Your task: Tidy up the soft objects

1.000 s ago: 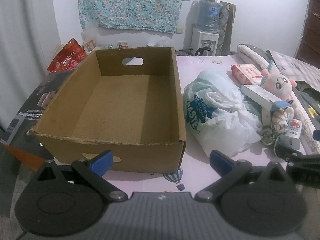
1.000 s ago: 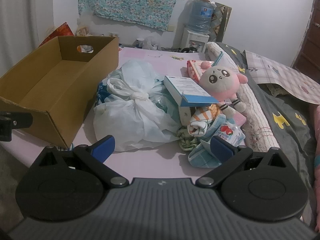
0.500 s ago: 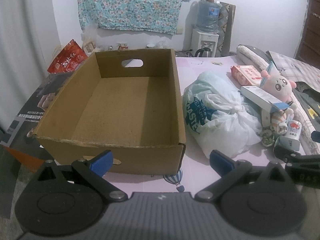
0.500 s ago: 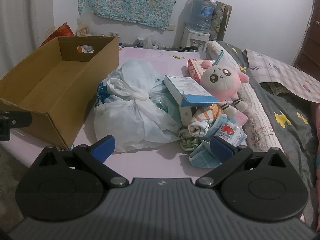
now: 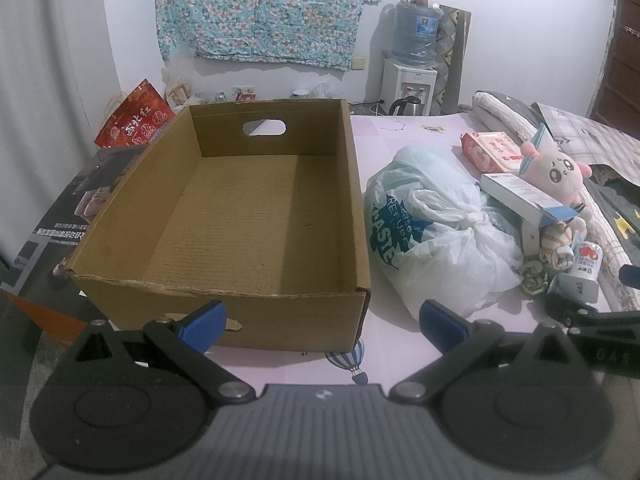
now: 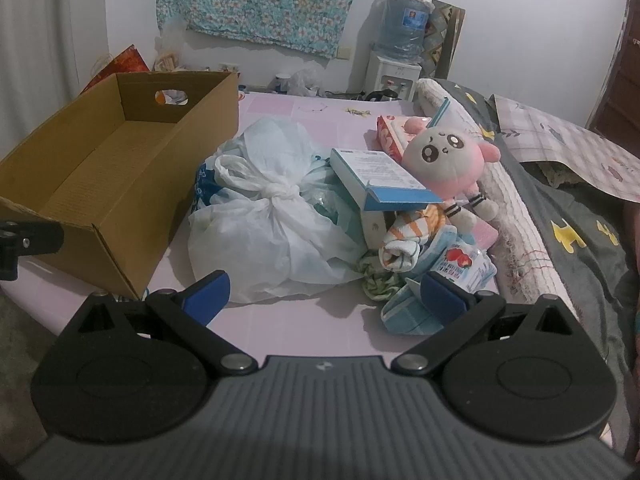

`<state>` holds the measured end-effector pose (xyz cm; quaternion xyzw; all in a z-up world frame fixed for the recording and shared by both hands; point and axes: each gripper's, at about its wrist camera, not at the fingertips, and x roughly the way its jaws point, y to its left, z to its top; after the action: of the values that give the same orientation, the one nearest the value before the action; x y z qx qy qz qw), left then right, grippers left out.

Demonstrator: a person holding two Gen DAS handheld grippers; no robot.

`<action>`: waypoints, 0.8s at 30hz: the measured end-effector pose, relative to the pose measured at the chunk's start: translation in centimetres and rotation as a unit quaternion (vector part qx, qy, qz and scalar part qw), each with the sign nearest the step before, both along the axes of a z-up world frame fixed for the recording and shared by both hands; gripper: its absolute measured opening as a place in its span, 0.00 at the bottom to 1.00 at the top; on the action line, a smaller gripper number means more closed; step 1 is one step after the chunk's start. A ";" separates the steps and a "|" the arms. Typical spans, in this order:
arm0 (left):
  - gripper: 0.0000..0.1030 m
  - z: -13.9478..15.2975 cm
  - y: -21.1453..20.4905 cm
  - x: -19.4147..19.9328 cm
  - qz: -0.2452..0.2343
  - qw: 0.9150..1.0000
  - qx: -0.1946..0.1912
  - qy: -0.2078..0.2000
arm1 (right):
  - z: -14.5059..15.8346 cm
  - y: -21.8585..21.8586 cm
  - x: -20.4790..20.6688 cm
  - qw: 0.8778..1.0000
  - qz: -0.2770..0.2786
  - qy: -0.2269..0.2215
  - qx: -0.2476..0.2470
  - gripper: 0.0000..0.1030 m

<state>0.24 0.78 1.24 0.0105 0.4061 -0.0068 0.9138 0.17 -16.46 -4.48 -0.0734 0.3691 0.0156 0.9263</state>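
Note:
An empty cardboard box (image 5: 248,216) (image 6: 100,184) stands on the pink table, left of a pile. The pile holds a tied white plastic bag (image 5: 432,236) (image 6: 272,224), a pink plush toy (image 5: 556,176) (image 6: 448,160), a blue-white carton (image 6: 376,172), rolled socks (image 6: 404,240), a green scrunchie (image 6: 378,282) and a blue cloth (image 6: 408,312). My left gripper (image 5: 322,322) is open and empty in front of the box. My right gripper (image 6: 324,294) is open and empty in front of the bag and cloth.
A pink tissue pack (image 5: 492,150) lies behind the plush. A small strawberry milk carton (image 6: 464,268) lies in the pile. A rolled blanket (image 6: 516,216) and grey bedding (image 6: 580,232) lie at right. A red bag (image 5: 134,120) and water dispenser (image 5: 412,60) stand at the back.
Both grippers have drawn back slightly and risen a little; the scene looks a bit further away. Nothing was grasped or moved.

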 end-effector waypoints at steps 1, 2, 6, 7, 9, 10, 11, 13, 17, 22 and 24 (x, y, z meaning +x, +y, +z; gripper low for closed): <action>1.00 0.0 0.0 0.0 0.000 1.000 0.000 0.000 | 0.0 0.0 0.0 1.000 0.000 0.000 0.001 0.99; 1.00 0.0 0.0 0.0 0.000 1.000 0.000 0.000 | 0.0 0.0 0.0 1.000 0.000 0.000 0.000 0.99; 1.00 0.0 0.0 0.0 -0.001 1.000 0.000 0.000 | -0.1 0.0 0.0 1.000 0.000 0.001 0.002 0.99; 1.00 0.0 0.0 0.0 -0.001 1.000 0.000 0.000 | -0.2 0.1 0.1 1.000 0.000 0.002 0.003 0.99; 1.00 0.0 0.0 0.0 -0.001 1.000 0.000 0.000 | -0.3 0.1 0.1 1.000 0.001 0.002 0.003 0.99; 1.00 0.0 0.0 0.0 -0.001 1.000 0.000 0.000 | -0.3 0.2 0.2 1.000 0.001 0.003 0.004 0.99; 1.00 0.0 0.0 0.0 0.000 1.000 0.000 0.000 | -0.3 0.2 0.1 1.000 0.001 0.003 0.004 0.99; 1.00 0.0 0.0 0.0 0.000 1.000 0.000 0.001 | -0.3 0.2 0.1 1.000 0.001 0.003 0.004 0.99; 1.00 0.0 0.0 0.0 0.000 1.000 0.000 0.000 | -0.3 0.3 0.2 1.000 0.001 0.004 0.004 0.99; 1.00 0.0 0.0 0.0 0.000 1.000 -0.001 0.001 | -0.4 0.2 0.3 1.000 0.002 0.006 0.007 0.99; 1.00 0.1 0.0 0.0 0.001 1.000 -0.001 0.001 | -0.4 0.3 0.3 1.000 0.002 0.007 0.007 0.99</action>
<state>0.27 0.77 1.30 0.0092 0.4074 -0.0069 0.9132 0.45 -16.21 -4.89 -0.0678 0.3749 0.0210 0.9244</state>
